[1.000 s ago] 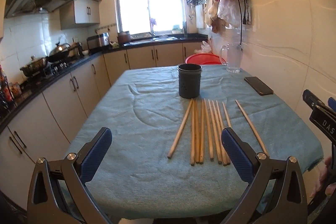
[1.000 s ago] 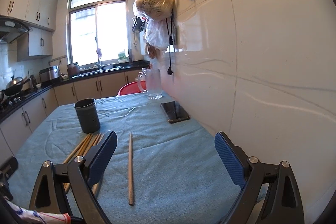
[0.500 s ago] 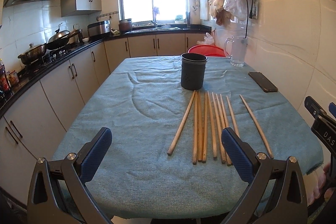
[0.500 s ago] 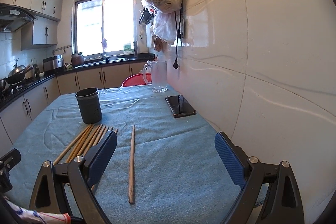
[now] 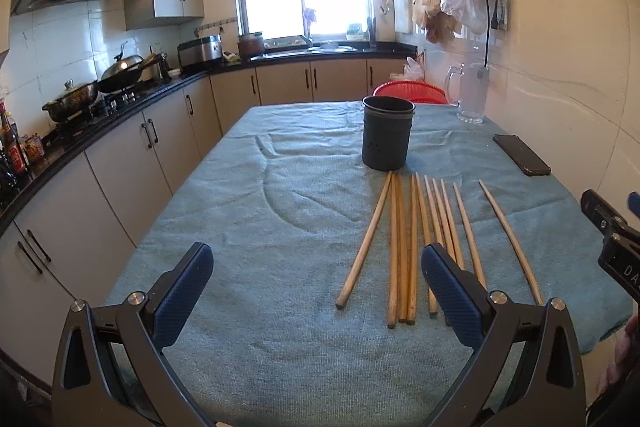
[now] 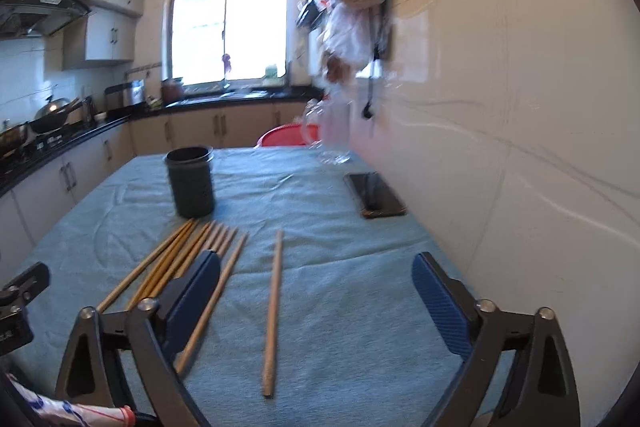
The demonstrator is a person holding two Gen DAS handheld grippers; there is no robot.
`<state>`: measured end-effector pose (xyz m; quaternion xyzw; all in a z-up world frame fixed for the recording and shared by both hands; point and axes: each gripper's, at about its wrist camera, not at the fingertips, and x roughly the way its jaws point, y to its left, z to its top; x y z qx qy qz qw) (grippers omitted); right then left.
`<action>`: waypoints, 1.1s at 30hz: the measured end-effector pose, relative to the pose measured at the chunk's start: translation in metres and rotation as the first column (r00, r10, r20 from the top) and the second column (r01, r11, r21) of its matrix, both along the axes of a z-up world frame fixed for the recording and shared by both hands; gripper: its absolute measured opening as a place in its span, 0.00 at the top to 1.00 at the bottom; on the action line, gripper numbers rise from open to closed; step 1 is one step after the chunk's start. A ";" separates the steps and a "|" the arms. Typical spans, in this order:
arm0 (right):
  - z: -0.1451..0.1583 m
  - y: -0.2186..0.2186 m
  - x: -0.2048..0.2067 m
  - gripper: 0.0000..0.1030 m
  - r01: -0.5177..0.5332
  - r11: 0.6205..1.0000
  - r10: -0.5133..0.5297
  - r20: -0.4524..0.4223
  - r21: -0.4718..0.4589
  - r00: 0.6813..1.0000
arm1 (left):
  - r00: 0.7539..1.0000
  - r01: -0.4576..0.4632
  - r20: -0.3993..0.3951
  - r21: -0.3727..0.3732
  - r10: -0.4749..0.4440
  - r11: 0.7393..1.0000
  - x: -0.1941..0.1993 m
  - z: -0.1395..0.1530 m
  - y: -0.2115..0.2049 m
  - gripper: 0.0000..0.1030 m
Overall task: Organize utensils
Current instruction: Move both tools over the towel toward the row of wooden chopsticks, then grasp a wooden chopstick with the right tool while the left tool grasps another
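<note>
Several wooden chopsticks [image 5: 402, 247] lie side by side on the teal cloth, their far tips near a dark round utensil holder [image 5: 387, 133] that stands upright. One chopstick [image 5: 509, 239] lies apart to the right; the right wrist view shows it as the single chopstick [image 6: 273, 303] between my fingers' line. My left gripper [image 5: 318, 291] is open above the near table edge, its right finger [image 5: 452, 291] over the near ends of the bundle. My right gripper [image 6: 316, 301] is open and empty, hovering over the lone chopstick; the chopstick bundle [image 6: 180, 259] and holder [image 6: 190, 187] sit to its left.
A black phone [image 5: 521, 154] lies near the right wall, also seen as the phone [image 6: 374, 195]. A glass pitcher [image 5: 472, 93] and a red basin [image 5: 410, 93] stand at the table's far end. The white tiled wall [image 6: 500, 127] runs close on the right. Counters line the left.
Both grippers have moved forward and lower toward the chopsticks. The right view has swung left, with motion blur, bringing the lone chopstick between its fingers. Nothing has been grasped.
</note>
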<state>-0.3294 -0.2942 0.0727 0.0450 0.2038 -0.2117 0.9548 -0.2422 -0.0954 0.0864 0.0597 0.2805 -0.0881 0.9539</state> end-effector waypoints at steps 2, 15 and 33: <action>-0.002 0.000 0.005 0.08 -0.019 1.000 0.019 -0.017 0.019 1.000 | 1.000 0.002 -0.016 0.000 -0.002 1.000 0.003 -0.002 0.001 0.00; -0.014 0.005 0.040 0.08 -0.098 0.995 0.100 -0.105 0.021 0.989 | 0.998 0.001 -0.064 0.035 0.001 0.999 0.024 -0.015 -0.002 0.00; -0.037 -0.012 0.069 0.17 -0.107 0.987 0.130 -0.200 0.119 0.971 | 0.993 0.078 -0.097 0.086 -0.070 0.993 0.067 -0.009 0.009 0.10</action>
